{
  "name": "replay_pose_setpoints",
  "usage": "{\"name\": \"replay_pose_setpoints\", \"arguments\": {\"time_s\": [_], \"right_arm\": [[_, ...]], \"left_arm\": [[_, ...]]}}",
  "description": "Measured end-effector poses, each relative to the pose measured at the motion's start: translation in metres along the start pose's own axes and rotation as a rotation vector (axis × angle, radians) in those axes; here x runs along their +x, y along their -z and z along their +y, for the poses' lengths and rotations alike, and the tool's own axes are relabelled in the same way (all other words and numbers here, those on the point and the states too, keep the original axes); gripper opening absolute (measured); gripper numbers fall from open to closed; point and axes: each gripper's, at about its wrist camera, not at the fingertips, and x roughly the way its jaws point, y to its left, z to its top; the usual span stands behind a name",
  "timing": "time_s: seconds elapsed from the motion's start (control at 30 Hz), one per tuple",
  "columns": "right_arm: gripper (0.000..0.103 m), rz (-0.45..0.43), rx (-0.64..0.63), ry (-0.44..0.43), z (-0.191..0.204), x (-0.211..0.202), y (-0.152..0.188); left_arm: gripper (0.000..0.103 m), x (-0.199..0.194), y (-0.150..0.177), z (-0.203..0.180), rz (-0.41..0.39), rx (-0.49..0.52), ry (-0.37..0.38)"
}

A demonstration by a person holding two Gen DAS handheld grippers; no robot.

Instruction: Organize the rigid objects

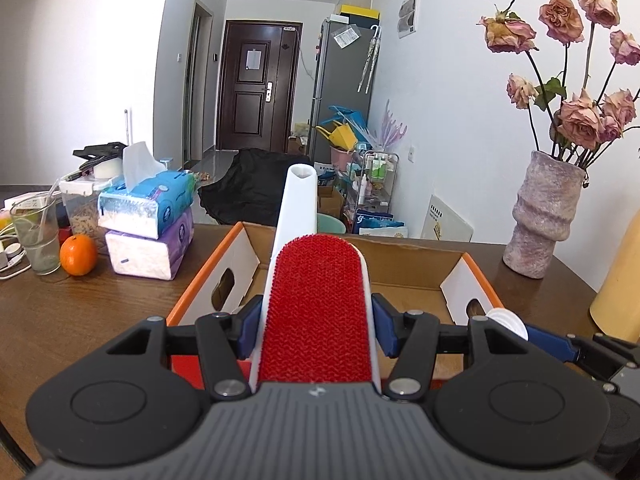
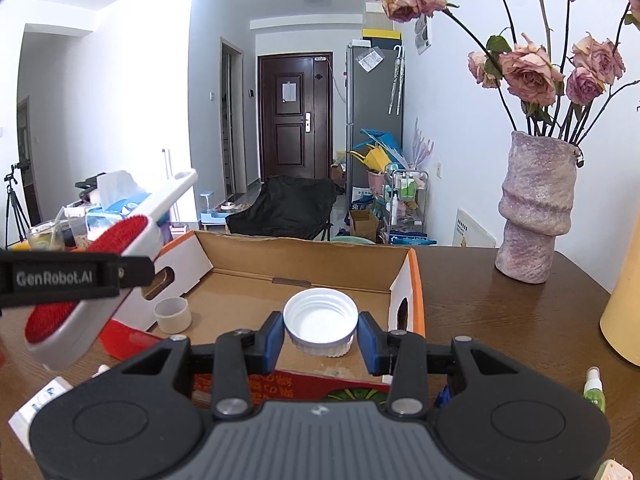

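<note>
Centrally in the left wrist view, a lint brush (image 1: 316, 308) with a red bristle face and a white handle is shown clamped between the blue pads of the left gripper (image 1: 316, 328), its handle pointing forward and upward over a cardboard box (image 1: 248, 256). The box is seen open-topped, with orange-edged white side walls pierced by handle slots, and it rests on a brown wooden table (image 1: 80, 312).

From the right wrist view, the same brush (image 2: 96, 280) is seen at the left, held in the air above the box's left wall, tilted with the handle up and away. The right gripper (image 2: 320, 338) is shown with its blue pads just beside the two sides of a white bottle cap (image 2: 320, 320), which is presented open side up over the box floor (image 2: 248, 292); whether the pads press on the cap, or whether the cap rests on the floor, cannot be told. A small white ring-shaped cap (image 2: 173, 313) is seen standing on the box floor near the left wall.

Beyond the box, a textured vase (image 1: 544, 216) of dried pink roses (image 1: 576, 116) is placed at the far right of the table. At the far left, two stacked tissue packs (image 1: 148, 224), an orange (image 1: 78, 255) and a drinking glass (image 1: 34, 236) are grouped together.
</note>
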Motion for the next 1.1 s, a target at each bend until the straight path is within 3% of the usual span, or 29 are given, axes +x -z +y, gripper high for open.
{"name": "replay_pose_setpoints", "arguments": {"time_s": [1.1], "right_arm": [[0.039,0.006,-0.012,0.0,-0.007,0.086,-0.036]], "left_arm": [[0.057,0.091,-0.042,0.0,-0.004,0.008,-0.018]]}}
